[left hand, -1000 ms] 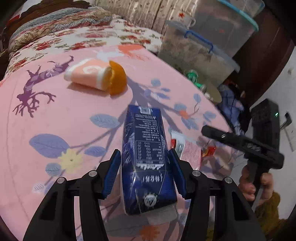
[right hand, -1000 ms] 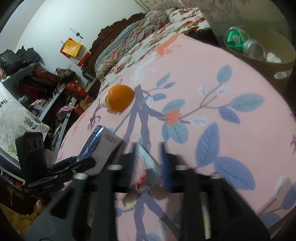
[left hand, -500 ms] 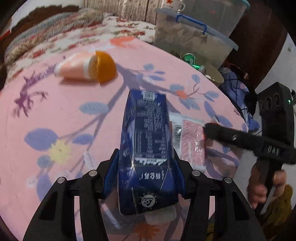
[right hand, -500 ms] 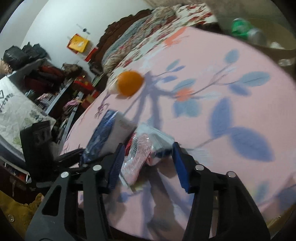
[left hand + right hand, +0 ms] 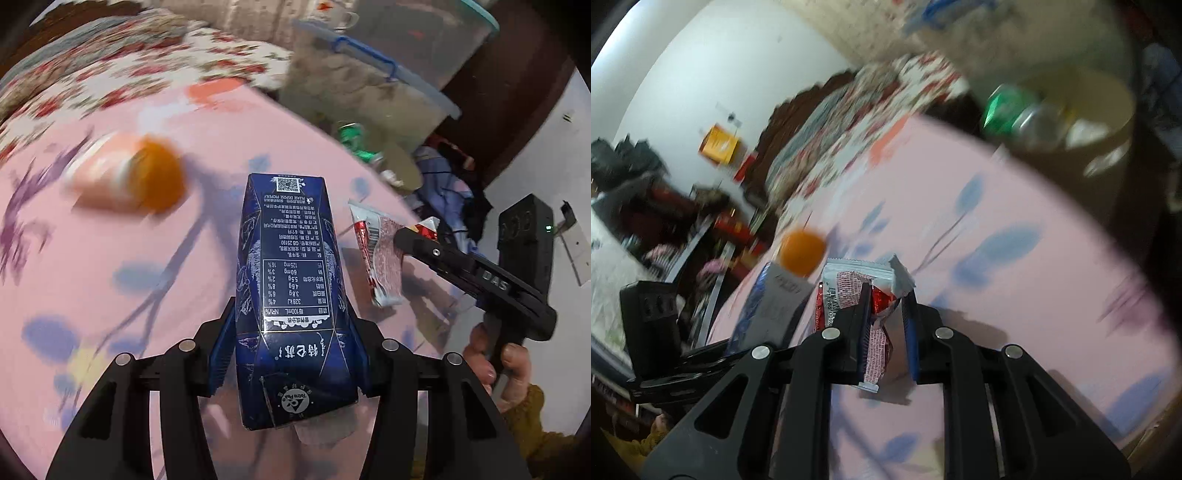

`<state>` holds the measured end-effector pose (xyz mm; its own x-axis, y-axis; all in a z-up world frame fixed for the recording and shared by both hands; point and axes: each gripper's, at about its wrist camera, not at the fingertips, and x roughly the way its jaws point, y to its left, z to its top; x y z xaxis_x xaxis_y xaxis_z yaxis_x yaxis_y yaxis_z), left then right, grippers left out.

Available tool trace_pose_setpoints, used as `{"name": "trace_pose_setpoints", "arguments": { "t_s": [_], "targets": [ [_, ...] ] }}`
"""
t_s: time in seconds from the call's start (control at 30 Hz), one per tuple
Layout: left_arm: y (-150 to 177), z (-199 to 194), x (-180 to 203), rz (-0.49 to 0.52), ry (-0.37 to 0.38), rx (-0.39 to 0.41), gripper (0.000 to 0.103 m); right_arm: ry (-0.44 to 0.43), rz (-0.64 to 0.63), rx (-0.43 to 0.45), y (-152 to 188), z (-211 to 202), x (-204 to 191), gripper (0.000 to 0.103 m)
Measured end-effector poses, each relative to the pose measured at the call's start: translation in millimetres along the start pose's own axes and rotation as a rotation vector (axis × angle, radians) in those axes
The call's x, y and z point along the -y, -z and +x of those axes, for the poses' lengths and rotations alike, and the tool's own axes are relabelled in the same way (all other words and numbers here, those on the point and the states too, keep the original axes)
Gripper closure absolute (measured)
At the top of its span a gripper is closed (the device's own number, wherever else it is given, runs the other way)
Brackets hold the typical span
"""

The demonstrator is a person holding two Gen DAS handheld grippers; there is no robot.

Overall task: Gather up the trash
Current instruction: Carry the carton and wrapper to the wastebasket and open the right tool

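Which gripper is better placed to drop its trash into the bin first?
Right, probably. The right gripper holds the snack wrapper and faces the bin directly. The left gripper holds the blue carton, with the bin off to its right.

Each fisheye looks forward along its own fingers, close above the pink tabletop (image 5: 92,258); both views share the blue carton (image 5: 291,280), wrapper (image 5: 857,288) and bin (image 5: 1108,122).
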<state>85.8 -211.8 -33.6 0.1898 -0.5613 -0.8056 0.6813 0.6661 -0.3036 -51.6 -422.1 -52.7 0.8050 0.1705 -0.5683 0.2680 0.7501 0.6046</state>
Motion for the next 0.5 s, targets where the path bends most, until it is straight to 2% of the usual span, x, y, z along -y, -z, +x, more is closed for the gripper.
{"name": "trace_pose_setpoints", "arguments": {
  "t_s": [0.13,0.27,0.47,0.5],
  "targets": [
    [-55,23,46,0.095,0.078,-0.003,0.054,0.067,0.042,0.127,-47,-26,41,0.084],
    [-119,64,97,0.177,0.14,-0.021,0.054,0.168,0.089,0.227,-97,-40,85,0.084],
    [-198,138,147,0.175,0.216,-0.094,0.053,0.272,0.108,0.262,-152,-33,128,0.081],
    [-210,153,153,0.164,0.21,-0.099,0.052,0.279,0.105,0.261,-157,-30,131,0.073]
  ]
}}
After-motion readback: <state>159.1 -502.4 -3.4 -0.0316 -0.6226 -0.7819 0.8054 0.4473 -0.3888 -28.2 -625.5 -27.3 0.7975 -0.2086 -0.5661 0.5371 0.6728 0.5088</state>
